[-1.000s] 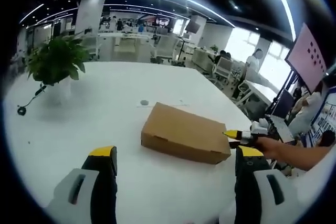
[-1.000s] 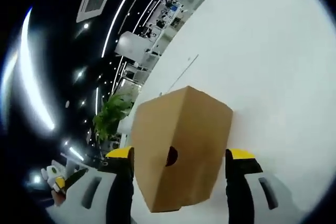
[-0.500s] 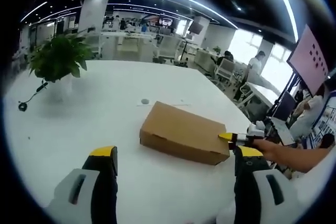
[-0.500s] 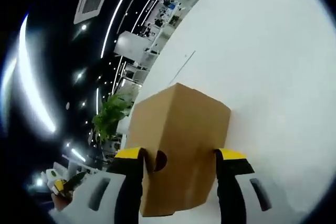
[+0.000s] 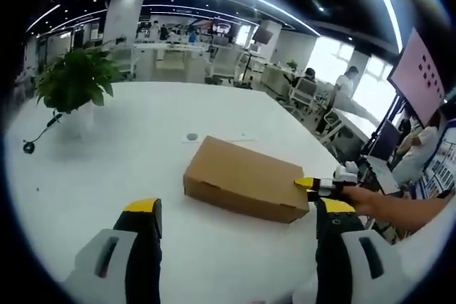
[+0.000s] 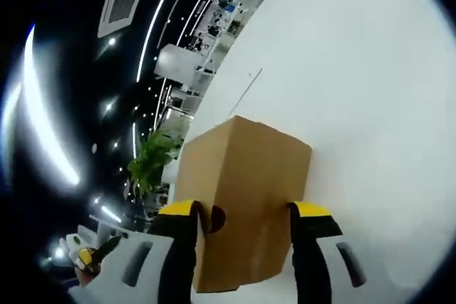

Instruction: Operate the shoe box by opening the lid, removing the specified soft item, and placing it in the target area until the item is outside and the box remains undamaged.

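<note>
A closed brown cardboard shoe box (image 5: 242,184) lies on the white table (image 5: 128,154), lid down. My left gripper (image 5: 239,208) hovers in front of it, open, with nothing between its yellow-tipped jaws. From the right, my right gripper (image 5: 317,185) reaches the box's right end, held by a person's hand. In the right gripper view the shoe box (image 6: 246,176) stands endwise between the jaws of my right gripper (image 6: 246,211), which press on both sides of that end. A round finger hole (image 6: 217,217) shows beside the left jaw. What is inside the box is hidden.
A potted green plant (image 5: 75,83) stands at the table's far left with a black cable (image 5: 32,144) beside it. A small round disc (image 5: 191,136) lies behind the box. Office desks, chairs, people and a pink screen (image 5: 420,76) lie beyond the table's right edge.
My right gripper's jaws have closed in onto the box's end. The box has slid a little to the left on the table. My left gripper has stayed open.
</note>
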`<state>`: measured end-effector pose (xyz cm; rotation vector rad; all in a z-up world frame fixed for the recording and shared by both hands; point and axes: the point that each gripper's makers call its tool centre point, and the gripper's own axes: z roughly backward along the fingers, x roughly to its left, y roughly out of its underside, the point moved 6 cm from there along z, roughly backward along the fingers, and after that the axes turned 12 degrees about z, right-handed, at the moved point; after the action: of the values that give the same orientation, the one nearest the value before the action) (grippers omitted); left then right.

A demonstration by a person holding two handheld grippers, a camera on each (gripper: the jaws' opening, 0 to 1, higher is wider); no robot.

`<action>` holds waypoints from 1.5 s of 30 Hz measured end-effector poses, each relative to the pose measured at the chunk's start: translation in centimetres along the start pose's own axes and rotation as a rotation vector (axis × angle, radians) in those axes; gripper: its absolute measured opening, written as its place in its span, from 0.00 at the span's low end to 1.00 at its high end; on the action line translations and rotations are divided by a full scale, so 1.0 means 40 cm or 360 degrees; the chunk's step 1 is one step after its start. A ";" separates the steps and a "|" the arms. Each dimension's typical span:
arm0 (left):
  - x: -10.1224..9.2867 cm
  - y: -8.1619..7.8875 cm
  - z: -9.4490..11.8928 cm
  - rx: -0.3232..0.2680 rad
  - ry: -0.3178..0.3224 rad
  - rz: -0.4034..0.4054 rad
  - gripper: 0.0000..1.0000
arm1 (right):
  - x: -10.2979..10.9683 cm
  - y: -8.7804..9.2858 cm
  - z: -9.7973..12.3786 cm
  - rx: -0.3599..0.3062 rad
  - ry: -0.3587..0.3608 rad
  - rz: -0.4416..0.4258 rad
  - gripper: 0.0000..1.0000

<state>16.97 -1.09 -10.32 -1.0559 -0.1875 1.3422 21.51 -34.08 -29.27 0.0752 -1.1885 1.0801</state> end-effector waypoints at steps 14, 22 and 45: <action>-0.014 0.017 -0.009 0.0059 -0.0010 -0.0054 0.88 | 0.011 -0.010 0.029 -0.0018 -0.0056 -0.0036 0.34; -0.023 0.022 -0.008 0.0068 0.0002 -0.0057 0.89 | 0.017 -0.013 0.042 -0.0035 -0.0085 -0.0064 0.27; -0.096 0.000 -0.051 0.0053 0.0089 -0.0004 0.97 | 0.016 -0.017 0.043 -0.0014 -0.0086 -0.0046 0.27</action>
<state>17.21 -5.41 -9.75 -1.0635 -0.1243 1.3074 20.75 -35.01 -27.73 0.1148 -1.2370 1.0527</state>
